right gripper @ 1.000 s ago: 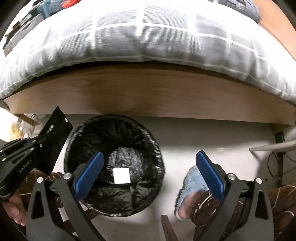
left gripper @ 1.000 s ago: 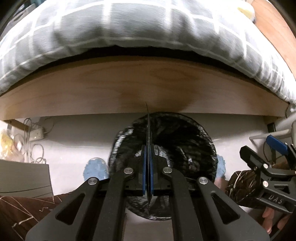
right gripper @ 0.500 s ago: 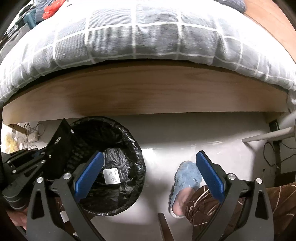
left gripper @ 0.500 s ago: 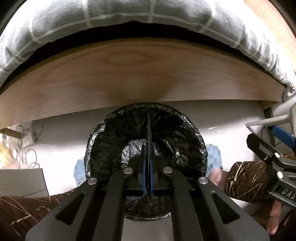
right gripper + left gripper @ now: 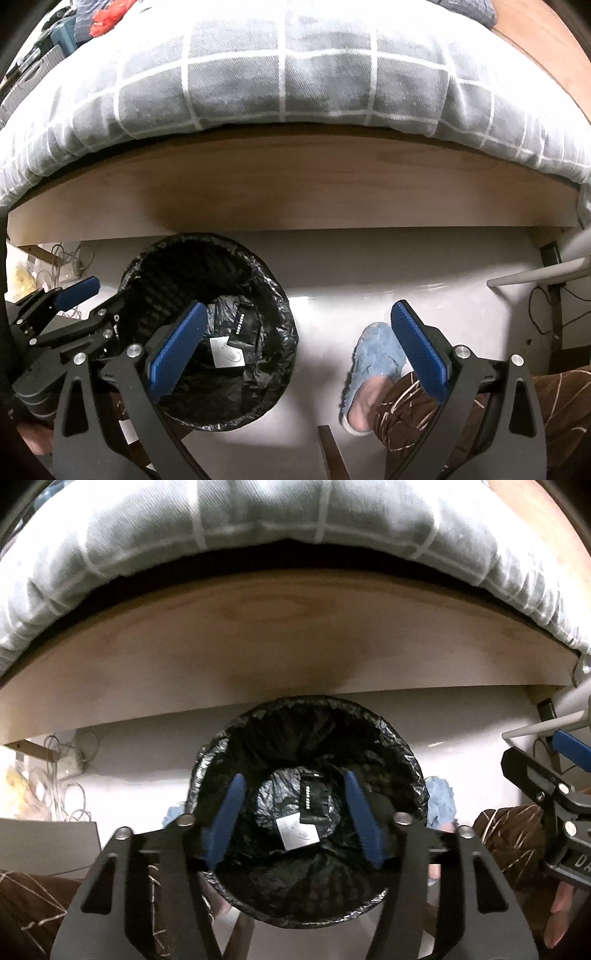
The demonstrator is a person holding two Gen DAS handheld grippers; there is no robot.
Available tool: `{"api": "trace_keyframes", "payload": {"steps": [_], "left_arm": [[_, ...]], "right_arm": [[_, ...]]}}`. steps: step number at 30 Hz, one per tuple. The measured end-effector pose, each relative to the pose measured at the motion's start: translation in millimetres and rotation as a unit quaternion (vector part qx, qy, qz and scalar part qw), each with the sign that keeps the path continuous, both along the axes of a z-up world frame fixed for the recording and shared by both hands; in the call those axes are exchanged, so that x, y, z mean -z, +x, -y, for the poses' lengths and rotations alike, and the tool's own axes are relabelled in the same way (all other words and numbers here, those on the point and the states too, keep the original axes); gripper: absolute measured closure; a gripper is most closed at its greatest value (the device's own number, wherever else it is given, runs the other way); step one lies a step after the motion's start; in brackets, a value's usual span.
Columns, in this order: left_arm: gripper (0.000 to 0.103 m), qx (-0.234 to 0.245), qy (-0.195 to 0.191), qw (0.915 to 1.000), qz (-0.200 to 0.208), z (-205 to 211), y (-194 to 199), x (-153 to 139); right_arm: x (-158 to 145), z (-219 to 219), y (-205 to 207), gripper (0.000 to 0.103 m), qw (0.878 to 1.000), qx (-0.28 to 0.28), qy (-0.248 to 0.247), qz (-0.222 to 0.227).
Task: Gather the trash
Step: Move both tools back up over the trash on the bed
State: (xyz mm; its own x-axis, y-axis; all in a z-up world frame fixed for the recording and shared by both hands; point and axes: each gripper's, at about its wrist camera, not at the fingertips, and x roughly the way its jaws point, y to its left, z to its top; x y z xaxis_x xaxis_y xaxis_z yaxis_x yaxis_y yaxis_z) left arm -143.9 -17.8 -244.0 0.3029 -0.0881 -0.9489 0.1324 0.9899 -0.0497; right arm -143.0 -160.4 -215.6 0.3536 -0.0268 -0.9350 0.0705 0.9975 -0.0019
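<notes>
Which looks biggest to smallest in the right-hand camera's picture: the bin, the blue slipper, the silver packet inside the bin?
1. The bin, by far the widest.
2. The blue slipper.
3. The silver packet, smallest, though it lies deep in the bin, farther from the camera, so it may look smaller than it is.

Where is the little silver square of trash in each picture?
Left wrist view: the silver square lies at the bottom of the bin, low in the middle, between the open left tongs.
Right wrist view: low and left of middle, in the same bin.
Shared landmark: the black packet beside it.
</notes>
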Motion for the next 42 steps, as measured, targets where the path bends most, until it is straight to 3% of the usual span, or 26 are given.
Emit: {"api": "trace_keyframes", "payload": {"steps": [4,9,33,42], "left_arm": [[0.014,-0.006,-0.008,0.9995,0.031,-7,-2,-21],[0.007,-0.009,0.003,0.9988,0.047,-16,-1,-38],[0.006,-0.051,0.004,0.9876,0.148,-36,11,-148],[0.006,-0.052,-0.006,0.9834,0.174,-23,29,-173]], "right_arm": [[-14,-5,1,0.007,1.000,-0.008,-0.001,0.019],[-34,-12,4,0.007,0.998,-0.020,-0.014,0.049],[-137,-7,18,0.007,0.983,-0.019,-0.020,0.179],[-172,-3,36,0.007,0.974,-0.031,-0.023,0.225]]}}
